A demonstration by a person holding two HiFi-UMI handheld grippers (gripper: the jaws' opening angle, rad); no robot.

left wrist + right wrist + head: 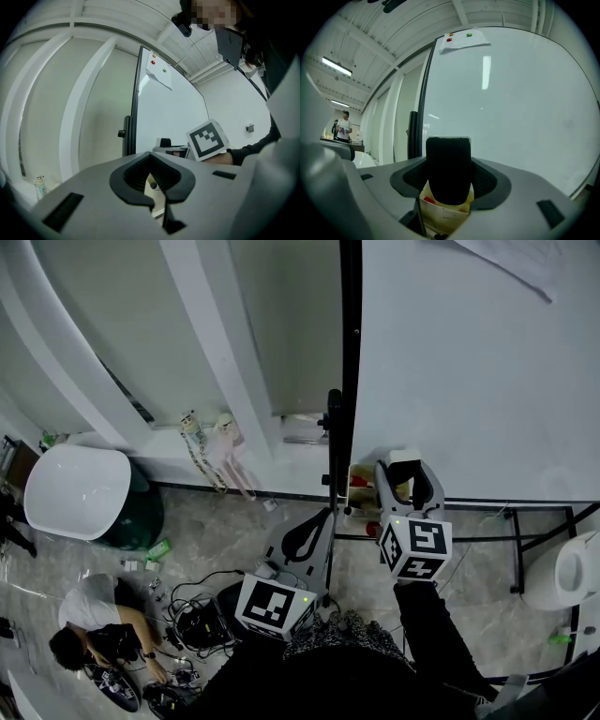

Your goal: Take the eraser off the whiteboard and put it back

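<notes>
The eraser [405, 459], white-backed with black felt [448, 168], sits between the jaws of my right gripper [405, 472], which is shut on it. It is held just in front of the whiteboard [469, 362], near the board's lower left corner; contact with the board cannot be judged. The board [511, 93] fills the right gripper view behind the felt. My left gripper [309, 532] hangs lower and to the left, beside the board's black edge post [349, 352]. Its jaws are shut with nothing between them [157, 206].
A sheet of paper [461, 40] is pinned by magnets at the board's top. The black stand frame [525, 521] runs along the floor below. A person [94, 624] crouches among cables at the lower left, near a white tub [75, 488].
</notes>
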